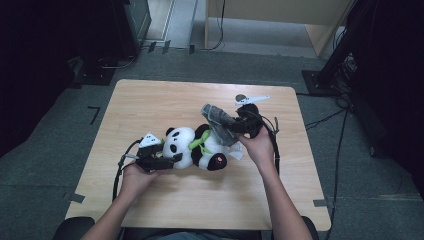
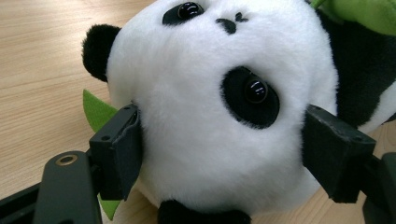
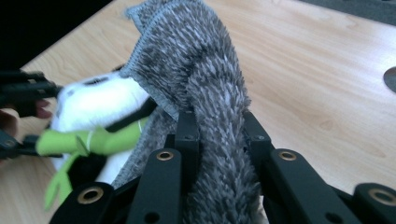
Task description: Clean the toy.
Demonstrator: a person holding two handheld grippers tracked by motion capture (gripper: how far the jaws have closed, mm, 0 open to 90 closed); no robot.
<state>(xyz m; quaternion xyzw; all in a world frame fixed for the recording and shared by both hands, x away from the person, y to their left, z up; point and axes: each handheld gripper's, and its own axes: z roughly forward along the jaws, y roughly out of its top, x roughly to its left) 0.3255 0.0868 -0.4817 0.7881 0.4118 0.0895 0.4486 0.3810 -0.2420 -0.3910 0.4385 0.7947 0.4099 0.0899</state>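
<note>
- The panda plush (image 1: pixel 192 146) lies on its side mid-desk (image 1: pixel 150 100), white head, black ears and eye patches, green scarf.
- Left gripper (image 1: pixel 159 161) has its jaws clamped on the head; it looks soft and light, so a grip there should squash in and hold.
- Right gripper (image 1: pixel 239 126) pinches the grey towel (image 1: pixel 217 122), limp and fuzzy, draped over the body.
</note>
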